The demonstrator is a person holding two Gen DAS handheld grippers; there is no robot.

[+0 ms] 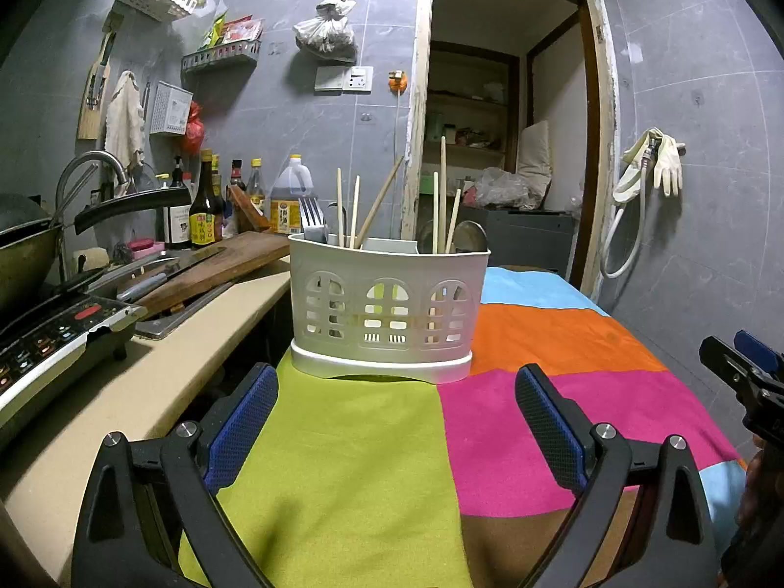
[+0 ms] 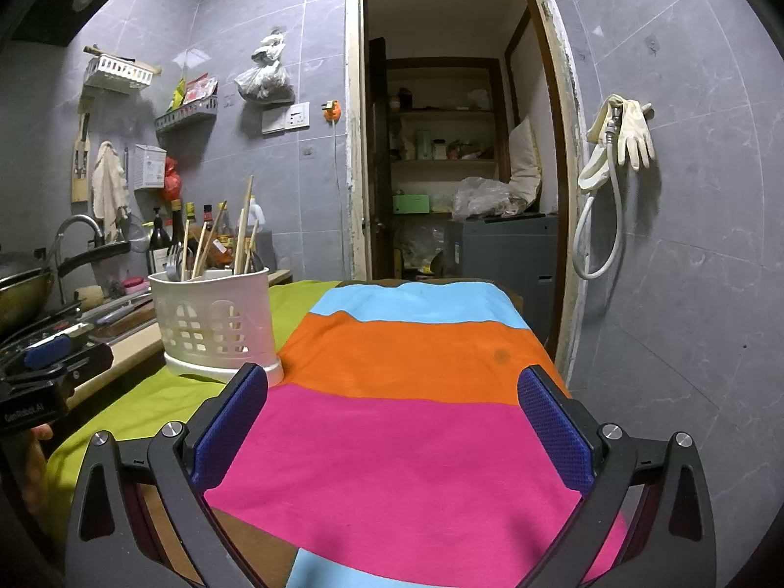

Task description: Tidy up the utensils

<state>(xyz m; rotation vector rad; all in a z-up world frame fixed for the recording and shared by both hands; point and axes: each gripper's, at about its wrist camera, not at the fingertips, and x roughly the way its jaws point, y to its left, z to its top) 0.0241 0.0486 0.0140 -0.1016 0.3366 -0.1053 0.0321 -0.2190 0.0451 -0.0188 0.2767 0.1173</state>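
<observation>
While I hold both tools low over the colourful cloth (image 1: 372, 451), the white utensil caddy (image 1: 387, 313) is my landmark. It stands upright on the desk at the far end of the green panel, its right edge touching the orange stripe. Inside it I can see a fork (image 1: 312, 218) at the left, several wooden chopsticks (image 1: 443, 196) standing or leaning across the middle and right, and a spoon (image 1: 470, 236) at the right end.

My left tool (image 1: 397, 392) sits just in front of the caddy, jaws spread wide with nothing between the blue pads (image 1: 240, 421), only green and pink cloth. My right tool (image 2: 392, 397) is to the right of the caddy and a little nearer me, also wide apart and empty, over the pink stripe.

Left of the caddy runs a beige counter (image 1: 147, 392) carrying a wooden cutting board (image 1: 220, 264), a cleaver (image 1: 161, 269) and bottles (image 1: 206, 201) behind. Beyond the caddy is an open doorway (image 1: 504, 122).
</observation>
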